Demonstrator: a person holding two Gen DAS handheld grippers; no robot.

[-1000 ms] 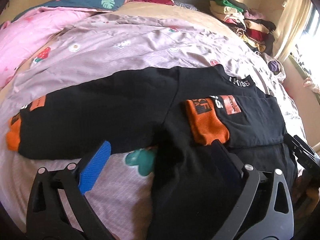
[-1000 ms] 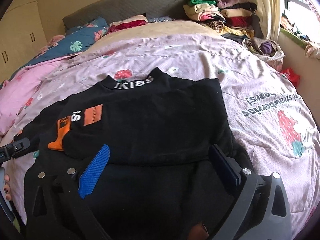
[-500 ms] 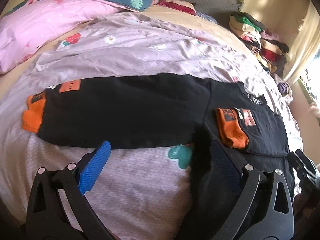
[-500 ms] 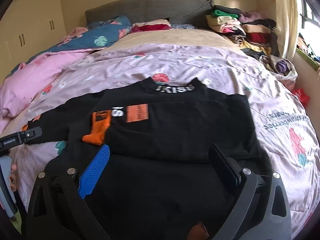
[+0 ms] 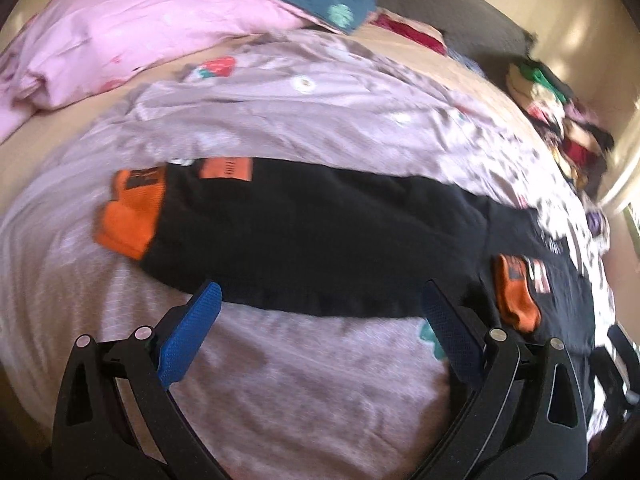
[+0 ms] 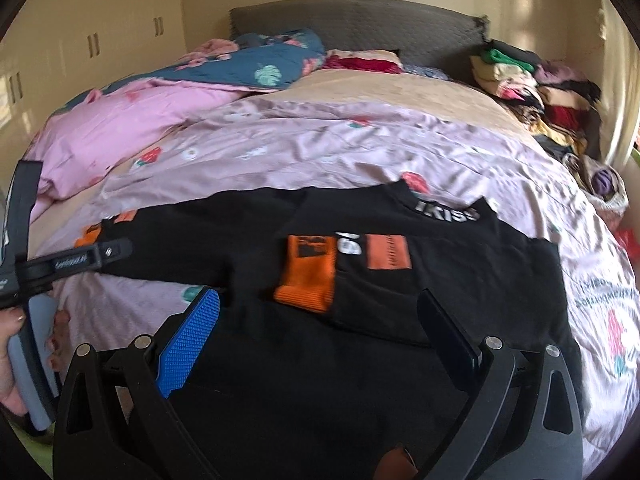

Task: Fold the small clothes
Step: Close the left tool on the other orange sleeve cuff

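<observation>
A black sweatshirt [image 6: 400, 272] is being shown spread on the bedspread [image 5: 280, 380]. Its orange cuff [image 5: 130, 212] is lying at 10 o'clock of the left gripper [image 5: 320, 312], which is being held released and empty. The right gripper [image 6: 320, 316] is likewise being held released above the shirt body, the folded sleeve's cuff [image 6: 308, 276] at 12 o'clock

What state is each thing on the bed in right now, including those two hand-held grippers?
Black sweatshirt: flat on the bed, partly folded.
Right sleeve: folded across the chest, orange cuff on top.
Left sleeve: stretched out sideways, not yet folded.
Left hand-held gripper: open, empty.
Right hand-held gripper: open, empty.
Lilac bedcover: spread, wrinkled.
Clothes pile: stacked by the headboard.
</observation>
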